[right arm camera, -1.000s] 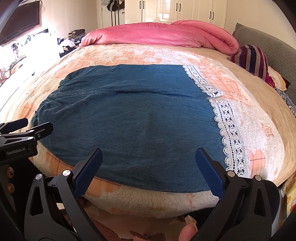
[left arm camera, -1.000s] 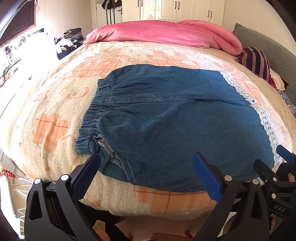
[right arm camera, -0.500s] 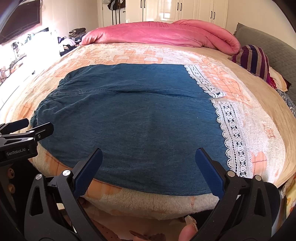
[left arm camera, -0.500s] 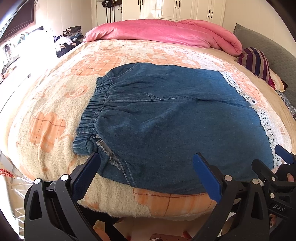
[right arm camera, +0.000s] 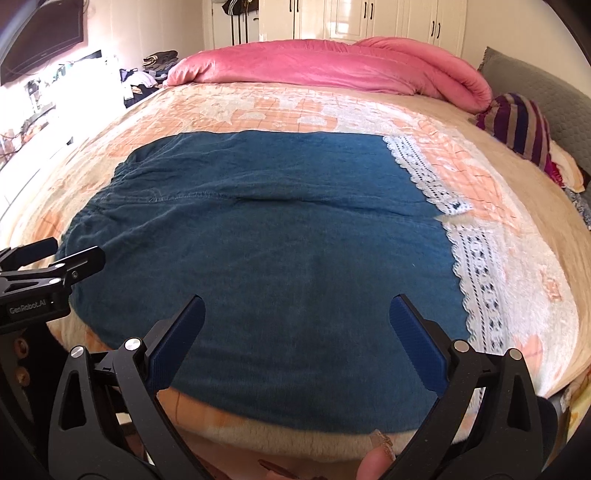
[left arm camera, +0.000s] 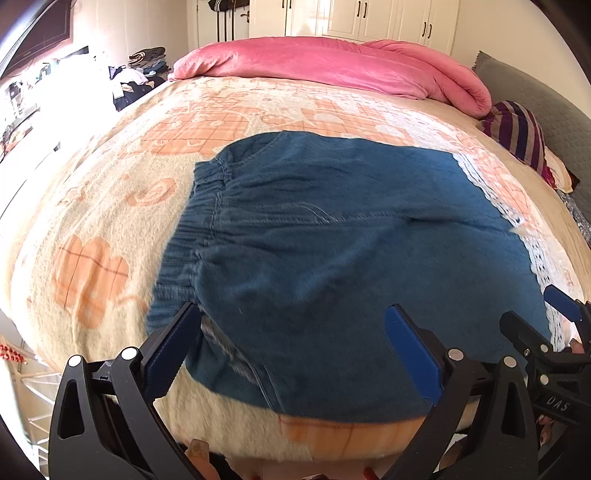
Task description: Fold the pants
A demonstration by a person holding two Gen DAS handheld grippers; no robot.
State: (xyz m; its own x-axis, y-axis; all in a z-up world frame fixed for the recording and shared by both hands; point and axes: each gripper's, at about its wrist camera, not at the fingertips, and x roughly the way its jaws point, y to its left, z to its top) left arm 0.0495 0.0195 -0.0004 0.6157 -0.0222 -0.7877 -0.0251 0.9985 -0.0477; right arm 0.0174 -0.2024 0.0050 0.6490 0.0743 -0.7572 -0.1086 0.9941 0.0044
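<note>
A bedroom, with one wide bed whose fleecy cream blanket point(left arm camera: 110, 221) carries an orange check-and-heart pattern. Nearest the cameras, two grippers hang over the bed's near edge. The left gripper point(left arm camera: 291, 350) stands with its jaws spread wide and nothing between them, its two ribbed blue pads over the waistband corner and near edge of the pants. The right gripper point(right arm camera: 295, 343) is likewise spread wide and empty, above the near edge of the same garment; each gripper shows at the side of the other's view.

One pair of blue denim pants point(right arm camera: 277, 240) lies flat on the blanket close to the near edge, gathered elastic waistband point(left arm camera: 184, 236) to the left, a stitched seam running across the middle. Two strips of white lace trim point(right arm camera: 480, 273) border the leg ends on the right, one on each leg.

Farther back, one rolled pink quilt point(left arm camera: 332, 70), soft and velvety, spans the far side of the bed. One striped purple-and-tan cushion point(right arm camera: 517, 125) sits at the right by a grey quilted headboard point(left arm camera: 546, 107). White wardrobe doors point(right arm camera: 369, 18) line the far wall.
</note>
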